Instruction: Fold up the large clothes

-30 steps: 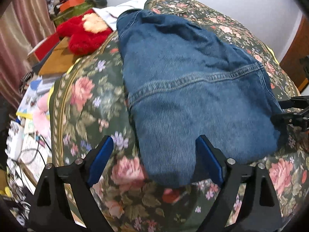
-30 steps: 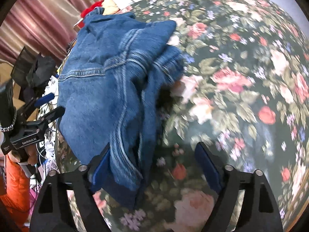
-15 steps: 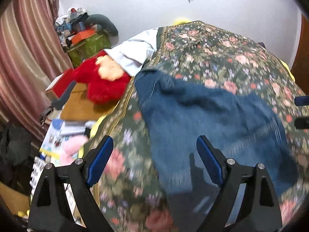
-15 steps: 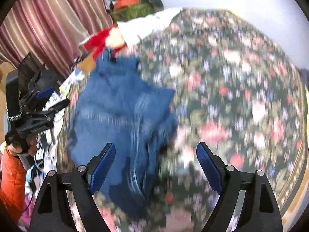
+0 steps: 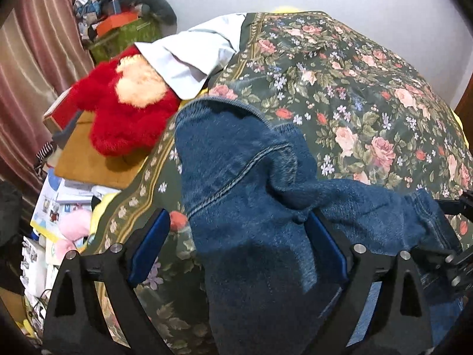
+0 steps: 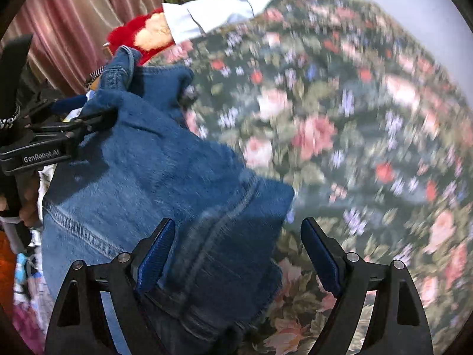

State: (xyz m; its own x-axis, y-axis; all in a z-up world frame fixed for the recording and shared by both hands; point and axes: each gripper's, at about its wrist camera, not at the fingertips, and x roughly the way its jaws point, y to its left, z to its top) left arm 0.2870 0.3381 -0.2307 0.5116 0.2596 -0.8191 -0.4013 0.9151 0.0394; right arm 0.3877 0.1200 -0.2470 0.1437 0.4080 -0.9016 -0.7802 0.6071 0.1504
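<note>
A blue denim garment (image 5: 254,195) lies bunched on the floral bedspread (image 5: 354,88). My left gripper (image 5: 236,254) is open, its fingers wide apart, with denim lying between and over them. In the right wrist view the denim (image 6: 165,183) is draped across the lower left, and my right gripper (image 6: 233,254) is open with cloth between its fingers. The left gripper (image 6: 88,124) shows there at the left edge, touching the denim. Whether either gripper pinches cloth is hidden.
A red plush toy (image 5: 124,112) and a white garment (image 5: 192,56) lie at the bed's far left corner. Boxes, papers and clutter (image 5: 59,195) fill the floor left of the bed by the striped curtain (image 5: 35,44). A wall stands behind.
The denim lay flat and spread a second ago; now it is lifted and bunched toward both grippers. Both cameras have swung up and back.
</note>
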